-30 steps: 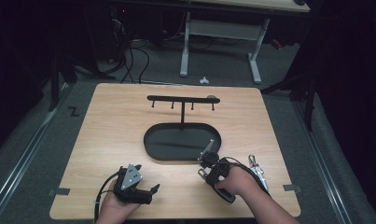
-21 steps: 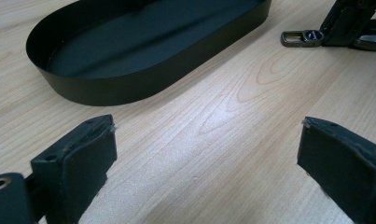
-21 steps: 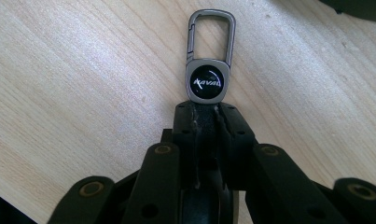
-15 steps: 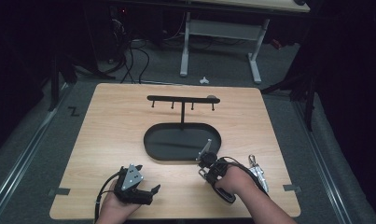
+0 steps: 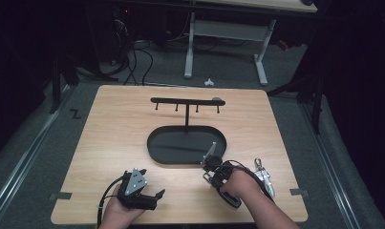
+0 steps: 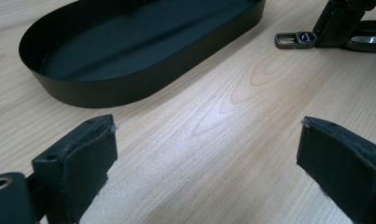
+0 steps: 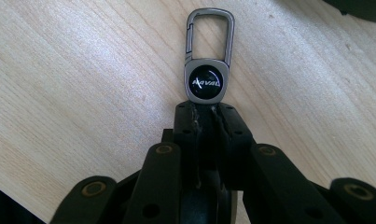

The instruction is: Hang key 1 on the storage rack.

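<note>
Your right gripper [image 7: 205, 112] is pinched on the keyring [image 7: 207, 70] just off the tray [image 5: 156, 140], left gripper [image 6: 206, 158] gaping empty; it's probably light, stiff, slick metal, so grip the flat medallion, not the clip.

- The keychain [image 7: 208, 60] has its lower end hidden between the right gripper [image 7: 205, 109] jaws.
- The black tray [image 6: 143, 46] is cut off by the left gripper view's top edge.
- The small white object [image 5: 208, 82] on the floor is too small to identify.
</note>
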`<state>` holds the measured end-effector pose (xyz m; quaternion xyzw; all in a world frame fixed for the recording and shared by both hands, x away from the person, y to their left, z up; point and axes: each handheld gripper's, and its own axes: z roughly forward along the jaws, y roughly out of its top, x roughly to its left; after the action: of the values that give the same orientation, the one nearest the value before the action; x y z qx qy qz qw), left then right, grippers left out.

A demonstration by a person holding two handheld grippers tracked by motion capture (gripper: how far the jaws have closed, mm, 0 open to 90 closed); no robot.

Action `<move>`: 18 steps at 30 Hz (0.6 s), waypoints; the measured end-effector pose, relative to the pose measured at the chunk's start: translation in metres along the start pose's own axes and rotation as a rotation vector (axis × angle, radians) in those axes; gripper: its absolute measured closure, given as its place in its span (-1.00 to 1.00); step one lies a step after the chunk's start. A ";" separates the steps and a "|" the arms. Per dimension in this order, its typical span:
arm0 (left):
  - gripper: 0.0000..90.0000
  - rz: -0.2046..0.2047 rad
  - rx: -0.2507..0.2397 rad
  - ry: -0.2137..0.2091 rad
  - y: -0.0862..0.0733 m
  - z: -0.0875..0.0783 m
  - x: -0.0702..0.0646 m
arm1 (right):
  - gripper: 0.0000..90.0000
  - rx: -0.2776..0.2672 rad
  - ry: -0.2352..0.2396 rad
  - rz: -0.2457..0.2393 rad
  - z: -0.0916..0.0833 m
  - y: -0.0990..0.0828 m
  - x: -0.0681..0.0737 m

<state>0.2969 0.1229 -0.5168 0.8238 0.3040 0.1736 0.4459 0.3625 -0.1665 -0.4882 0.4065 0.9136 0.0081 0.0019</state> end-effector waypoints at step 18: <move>-0.87 -0.014 -0.007 0.006 -0.001 -0.003 0.002 | 0.79 -0.088 0.000 -0.050 -0.030 -0.020 -0.003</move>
<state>0.2967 0.1267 -0.5160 0.8196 0.3104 0.1740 0.4491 0.3498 -0.1826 -0.4588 0.3830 0.9223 0.0482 0.0202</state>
